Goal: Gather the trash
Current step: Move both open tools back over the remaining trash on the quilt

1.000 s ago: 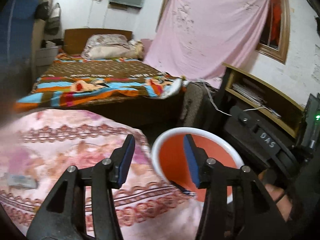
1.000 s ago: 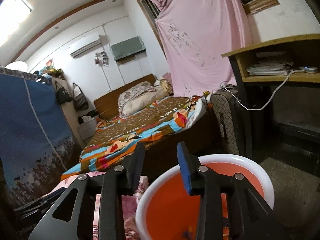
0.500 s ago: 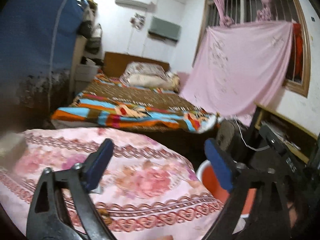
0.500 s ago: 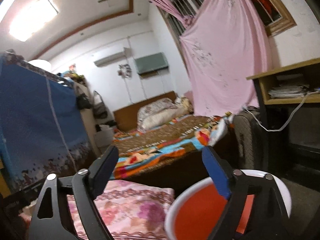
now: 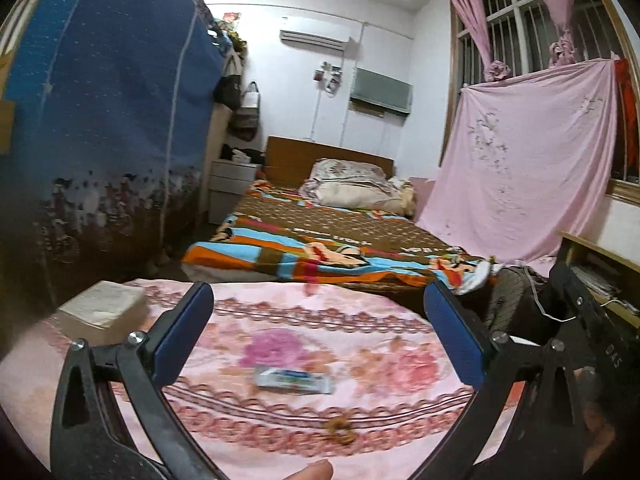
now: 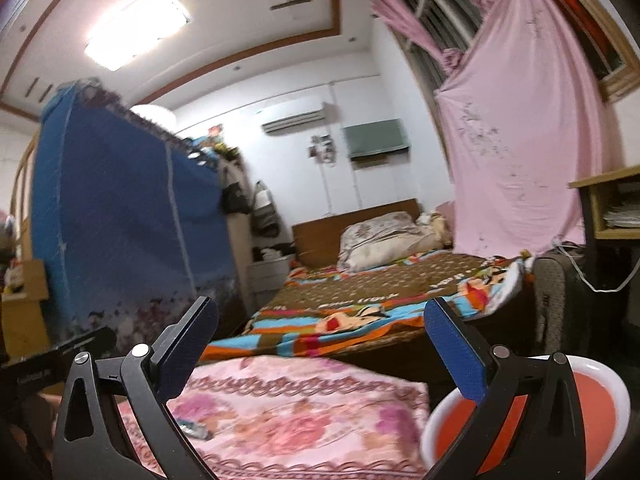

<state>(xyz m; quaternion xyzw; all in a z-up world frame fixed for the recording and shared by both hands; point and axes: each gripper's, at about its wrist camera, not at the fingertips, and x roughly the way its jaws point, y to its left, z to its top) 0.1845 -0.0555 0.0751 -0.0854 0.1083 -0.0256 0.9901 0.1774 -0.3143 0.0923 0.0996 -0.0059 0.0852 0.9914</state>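
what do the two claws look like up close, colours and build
Both match: the left claw and right claw have black plastic arms with cut-out openings, silver screw heads at the joints, and flat blue pads inside each finger. The left claw's body, seen from the right wrist view, carries small white lettering too blurred to read.

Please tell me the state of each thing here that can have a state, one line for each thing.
Left tool: jaws opening, nothing between them.
Right tool: jaws opening, nothing between them.
Orange bin: uncovered, contents hidden.
Blue-and-white wrapper: lying flat on the pink floral cloth, not picked up.
Small brown scrap: lying on the cloth, not picked up.
Box: closed, resting on the cloth.
Ceiling light: on.
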